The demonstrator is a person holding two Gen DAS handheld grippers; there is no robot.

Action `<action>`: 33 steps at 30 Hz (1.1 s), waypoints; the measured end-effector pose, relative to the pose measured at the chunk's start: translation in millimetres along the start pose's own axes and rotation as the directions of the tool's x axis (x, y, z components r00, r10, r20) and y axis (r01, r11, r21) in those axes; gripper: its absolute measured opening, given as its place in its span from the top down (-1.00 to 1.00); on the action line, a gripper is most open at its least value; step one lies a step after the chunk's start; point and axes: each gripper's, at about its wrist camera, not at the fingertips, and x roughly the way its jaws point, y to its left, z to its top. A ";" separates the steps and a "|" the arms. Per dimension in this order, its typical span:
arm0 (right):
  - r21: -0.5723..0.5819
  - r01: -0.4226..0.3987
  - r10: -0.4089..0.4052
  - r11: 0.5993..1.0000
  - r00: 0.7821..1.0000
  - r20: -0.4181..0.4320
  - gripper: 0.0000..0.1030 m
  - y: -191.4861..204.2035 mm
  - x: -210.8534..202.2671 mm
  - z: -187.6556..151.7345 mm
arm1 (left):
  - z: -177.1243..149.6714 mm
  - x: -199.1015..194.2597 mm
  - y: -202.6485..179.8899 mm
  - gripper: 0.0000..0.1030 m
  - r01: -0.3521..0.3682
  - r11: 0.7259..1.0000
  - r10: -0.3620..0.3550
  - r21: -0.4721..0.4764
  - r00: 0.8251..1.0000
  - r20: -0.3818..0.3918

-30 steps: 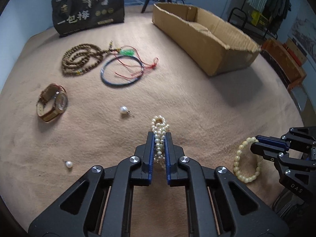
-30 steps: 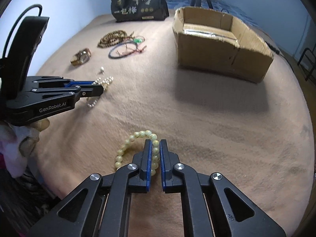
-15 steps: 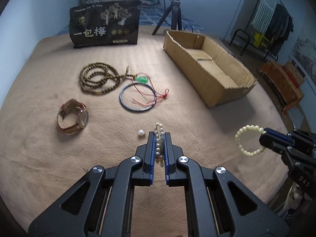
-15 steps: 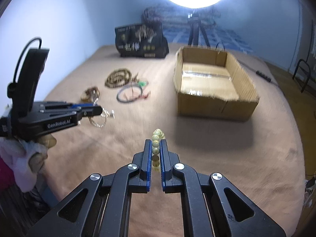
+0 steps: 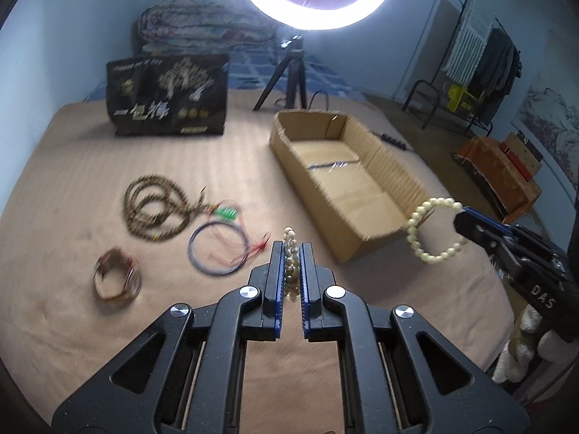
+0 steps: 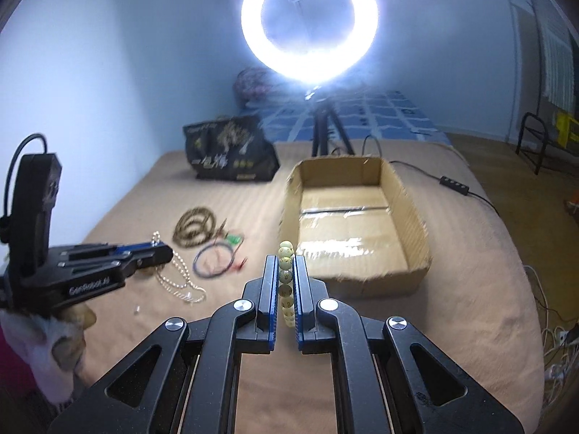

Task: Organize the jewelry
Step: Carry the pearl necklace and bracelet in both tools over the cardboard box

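— Left gripper [image 5: 291,253], item one: what is in it?

— My jaws are clamped on the pearl necklace [image 5: 291,249]; its strand hangs loose below, clear of the tan blanket [image 5: 72,325].

— Right gripper [image 6: 286,269]?

— Pinched tight on the pale bead bracelet [image 6: 285,282], lifted, near the cardboard box [image 6: 416,231], which sits at one o'clock.

— Remaining stock on the blanket?

— From my left camera: wooden bead mala [image 5: 153,211] at ten o'clock, blue bangle [image 5: 218,247] with red cord just beside it, wristwatch [image 5: 116,282] at nine o'clock. Black bag [image 5: 168,99] stands at eleven.
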 end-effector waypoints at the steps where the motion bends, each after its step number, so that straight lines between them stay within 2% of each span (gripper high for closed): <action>1: 0.010 0.005 -0.005 1.000 1.000 0.007 0.88 -3.8 2.5 4.1 | 4.9 1.9 -4.2 0.90 0.005 1.000 -0.005 0.006 1.000 0.007; 11: 0.104 0.041 -0.046 0.994 0.998 0.039 0.88 -39.4 21.3 28.2 | 45.0 32.2 -33.5 0.90 0.065 0.998 -0.065 -0.004 0.997 0.028; 18: 0.156 0.071 -0.075 0.985 0.997 0.022 0.88 -63.2 47.3 37.9 | 65.2 55.4 -48.7 0.90 0.100 0.995 -0.100 -0.012 0.995 0.030; 24: 0.192 0.107 -0.107 0.976 0.994 -0.009 0.88 -81.2 64.7 37.3 | 81.8 59.8 -58.8 0.90 0.136 0.991 -0.135 -0.007 0.989 0.056; 29: 0.218 0.117 -0.111 0.969 0.993 -0.040 0.88 -91.4 74.9 33.3 | 82.7 83.5 -60.0 0.90 0.137 0.990 -0.137 -0.016 0.991 0.009; 33: 0.222 0.125 -0.113 0.967 0.992 -0.063 0.88 -92.8 80.1 32.2 | 75.7 102.5 -60.8 0.90 0.105 0.994 -0.105 -0.006 0.994 -0.044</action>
